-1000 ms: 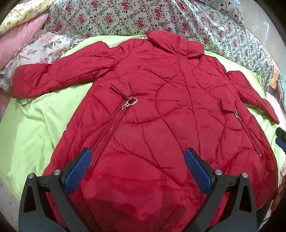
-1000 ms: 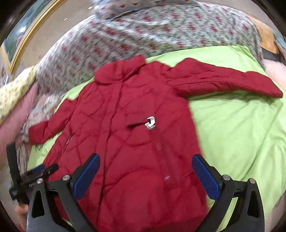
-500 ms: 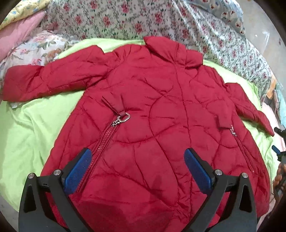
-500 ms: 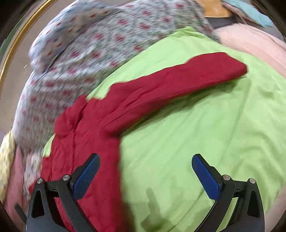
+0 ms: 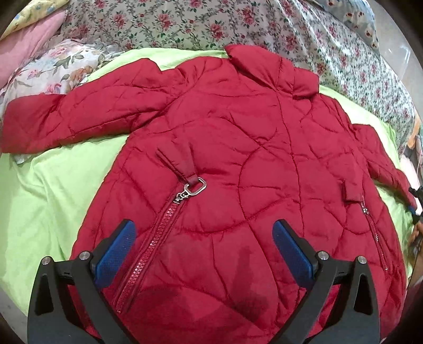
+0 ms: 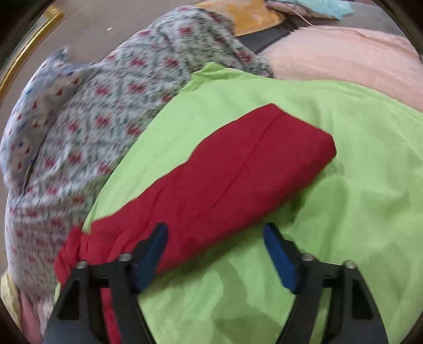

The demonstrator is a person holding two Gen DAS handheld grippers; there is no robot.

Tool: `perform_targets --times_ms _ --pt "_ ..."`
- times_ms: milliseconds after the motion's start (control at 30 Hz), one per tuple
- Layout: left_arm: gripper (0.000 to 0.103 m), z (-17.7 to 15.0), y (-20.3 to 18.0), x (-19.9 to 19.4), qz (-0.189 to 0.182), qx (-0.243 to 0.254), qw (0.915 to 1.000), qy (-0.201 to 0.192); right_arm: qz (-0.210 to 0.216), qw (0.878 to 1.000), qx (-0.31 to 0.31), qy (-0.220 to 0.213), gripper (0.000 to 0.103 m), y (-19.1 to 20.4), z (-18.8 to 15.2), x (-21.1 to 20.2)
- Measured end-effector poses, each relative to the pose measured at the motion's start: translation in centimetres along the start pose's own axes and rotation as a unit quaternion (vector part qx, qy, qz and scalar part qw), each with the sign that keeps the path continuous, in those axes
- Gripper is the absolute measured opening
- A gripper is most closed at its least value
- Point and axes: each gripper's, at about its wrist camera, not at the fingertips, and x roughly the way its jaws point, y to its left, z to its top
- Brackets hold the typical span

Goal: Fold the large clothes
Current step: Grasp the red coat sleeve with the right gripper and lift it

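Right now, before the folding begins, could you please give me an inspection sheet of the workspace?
Surface: green sheet spread over a bed, lightly wrinkled.
Job's things: red quilted coat lies flat and unfolded, both sleeves spread out; right sleeve stretches across the sheet.
Clutter: floral cover behind the collar, floral pillow and pink pillow near the left sleeve, pink blanket at the far side.
Grippers: left tongs open above the coat's lower part, holding nothing; right tongs open at the right sleeve, one finger over it; contact unclear.
Cables: thin pale cord over the pink blanket.
Surroundings: gold frame edge; view blurred.
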Motion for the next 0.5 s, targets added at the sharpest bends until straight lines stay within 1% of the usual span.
perform_targets --times_ms 33,100,133,200,267,333,500 --pt "0.103 0.0 -0.2 0.2 0.001 0.004 1.0000 0.005 -0.003 1.000 0.003 -0.002 0.051 -0.2 0.3 0.3" --pt "0.103 -0.1 -0.7 0.6 0.001 0.012 0.9999 0.012 -0.002 1.000 0.008 -0.006 0.035 -0.4 0.7 0.6" --pt "0.103 -0.1 -0.8 0.7 -0.001 0.014 0.9998 0.015 -0.002 1.000 0.005 -0.009 0.032 -0.2 0.8 0.6" --pt "0.103 -0.1 -1.1 0.8 -0.003 0.017 0.9997 0.019 -0.001 1.000 -0.007 -0.016 0.022 0.5 1.0 0.4" --pt "0.103 -0.1 -1.3 0.9 -0.005 0.020 0.9996 0.019 0.003 1.000 -0.024 -0.020 0.016 1.4 1.0 0.1" --pt "0.103 -0.1 -1.3 0.9 -0.007 0.021 0.9995 0.021 0.005 0.999 -0.040 -0.023 0.013 2.3 1.0 -0.2" --pt "0.103 -0.3 -1.3 1.0 -0.010 0.023 0.9994 0.023 0.017 0.996 -0.082 -0.028 0.013 5.3 0.4 -1.1"
